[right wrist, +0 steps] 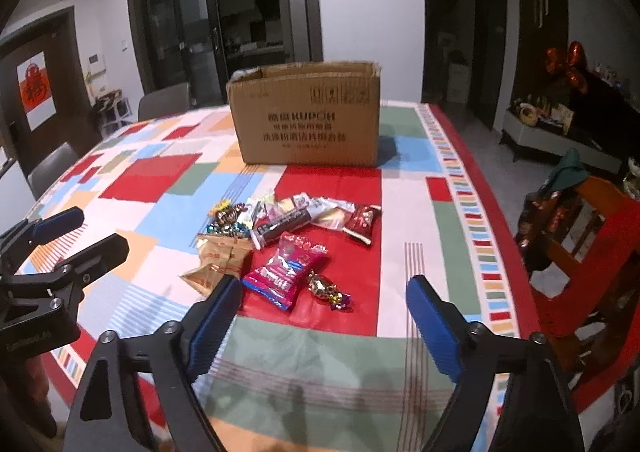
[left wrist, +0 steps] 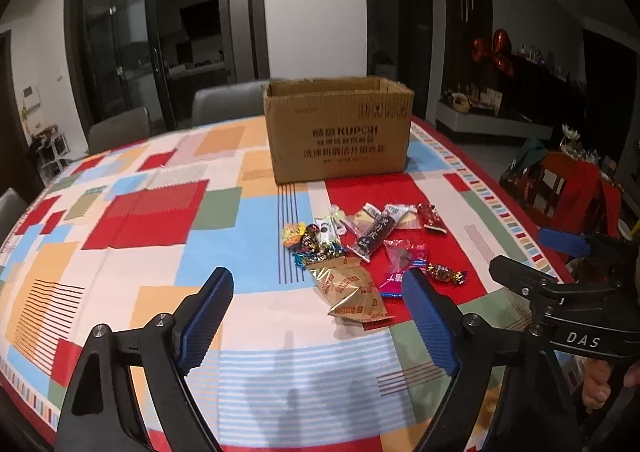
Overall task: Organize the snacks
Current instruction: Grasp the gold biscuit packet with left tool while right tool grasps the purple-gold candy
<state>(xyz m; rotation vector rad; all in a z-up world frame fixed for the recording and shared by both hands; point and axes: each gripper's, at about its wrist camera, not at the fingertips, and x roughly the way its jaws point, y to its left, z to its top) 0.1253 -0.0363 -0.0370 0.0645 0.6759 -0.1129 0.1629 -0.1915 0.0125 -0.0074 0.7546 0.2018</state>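
A pile of wrapped snacks lies on the patchwork tablecloth in front of an open cardboard box. In the right wrist view the box stands behind the pile, which holds a pink packet, gold packets, a dark red packet and a foil candy. My left gripper is open and empty, above the table just short of the pile. My right gripper is open and empty, near the pink packet. Each gripper shows at the edge of the other's view.
The round table carries a colourful cloth with a red border. A red wooden chair stands at the right edge. Grey chairs stand behind the table. A sideboard with ornaments is at the far right.
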